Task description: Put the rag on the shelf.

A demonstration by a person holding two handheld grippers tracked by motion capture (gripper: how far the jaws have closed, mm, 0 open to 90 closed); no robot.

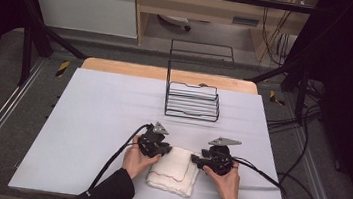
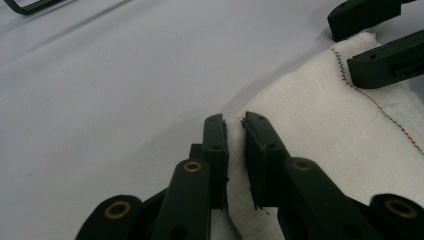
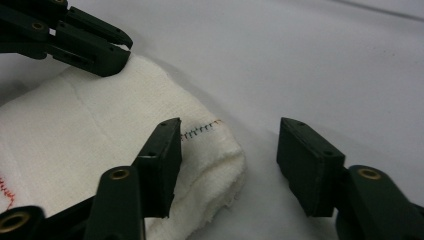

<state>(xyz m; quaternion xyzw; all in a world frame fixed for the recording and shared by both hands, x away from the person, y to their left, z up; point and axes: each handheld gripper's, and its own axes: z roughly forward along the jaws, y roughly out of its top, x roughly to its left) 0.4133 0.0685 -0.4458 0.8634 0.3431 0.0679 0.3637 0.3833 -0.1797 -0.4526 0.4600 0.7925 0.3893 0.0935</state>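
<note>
A folded white cloth (image 1: 174, 172) with coloured stitching lies on the white table (image 1: 97, 115) near its front edge. My left gripper (image 1: 163, 151) sits at the cloth's upper left corner. In the left gripper view its jaws (image 2: 235, 122) stand nearly together, pinching a fold of the cloth's (image 2: 320, 130) edge. My right gripper (image 1: 197, 158) is at the cloth's upper right corner. In the right gripper view it (image 3: 229, 125) is open, with the cloth's (image 3: 100, 130) stitched corner between the jaws. One jaw rests against the cloth and the other stands apart from it.
A black wire rack (image 1: 192, 99) stands at the back middle of the table. Black cables (image 1: 266, 177) trail from both grippers toward the front and right. The table's front edge lies just below the cloth.
</note>
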